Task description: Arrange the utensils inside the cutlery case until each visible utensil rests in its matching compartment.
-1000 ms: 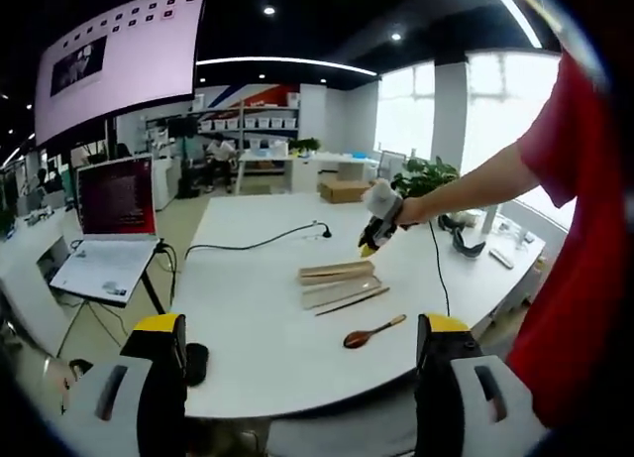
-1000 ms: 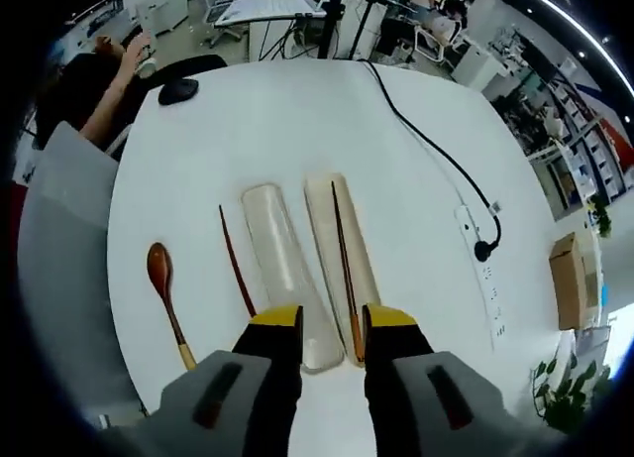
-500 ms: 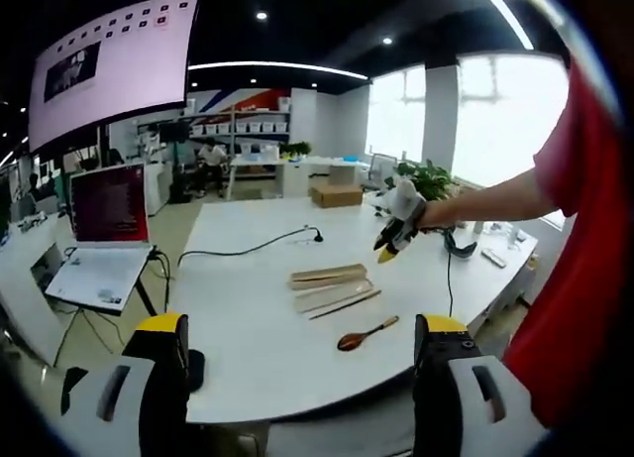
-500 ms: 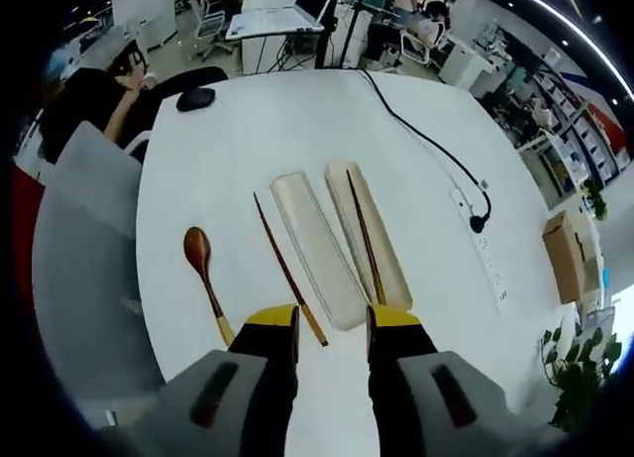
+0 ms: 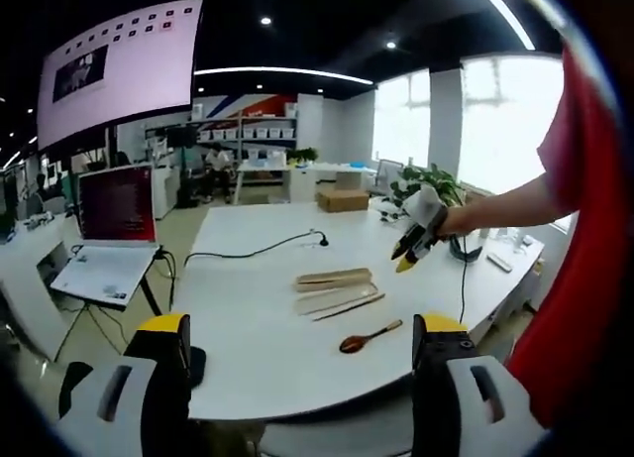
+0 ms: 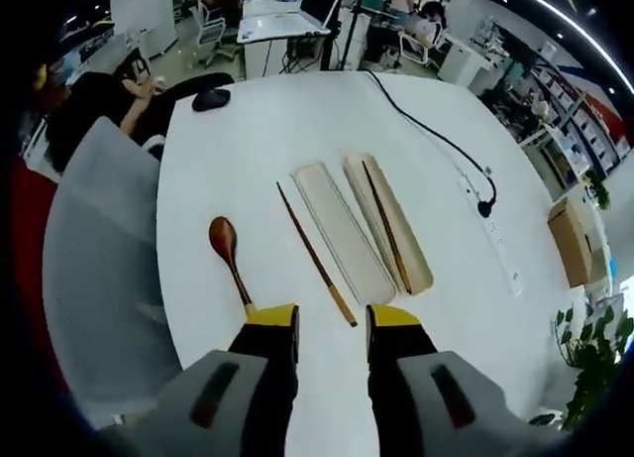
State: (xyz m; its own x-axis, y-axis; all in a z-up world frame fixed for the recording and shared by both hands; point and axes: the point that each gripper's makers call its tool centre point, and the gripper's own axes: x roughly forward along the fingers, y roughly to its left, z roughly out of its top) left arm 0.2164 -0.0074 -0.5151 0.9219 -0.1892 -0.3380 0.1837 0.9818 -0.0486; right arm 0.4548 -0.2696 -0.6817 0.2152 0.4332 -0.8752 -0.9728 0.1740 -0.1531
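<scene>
Two pale halves of the cutlery case lie side by side on the white table. The half with a dark chopstick (image 6: 386, 227) inside is the case tray (image 6: 408, 251); the other half (image 6: 337, 229) lies bare. A second chopstick (image 6: 317, 256) rests on the table beside it, and a wooden spoon (image 6: 230, 255) lies further left. My right gripper (image 6: 332, 328) hovers above the chopstick's near end, open by a narrow gap, holding nothing. In the left gripper view the case (image 5: 332, 278), spoon (image 5: 369, 336) and right gripper (image 5: 414, 243) appear; my left gripper (image 5: 297, 373) stands wide open at the table's near edge.
A black mouse (image 6: 211, 99), a black cable (image 6: 426, 130) and a power strip (image 6: 495, 241) lie on the table. A cardboard box (image 6: 573, 241) sits at its far side. A grey chair (image 6: 99, 279) stands by the edge, and a laptop (image 5: 114, 204) sits on a stand.
My right gripper has pulled up and back from over the case, so the case and utensils look smaller. The utensils have not moved. The left gripper stays nearly still.
</scene>
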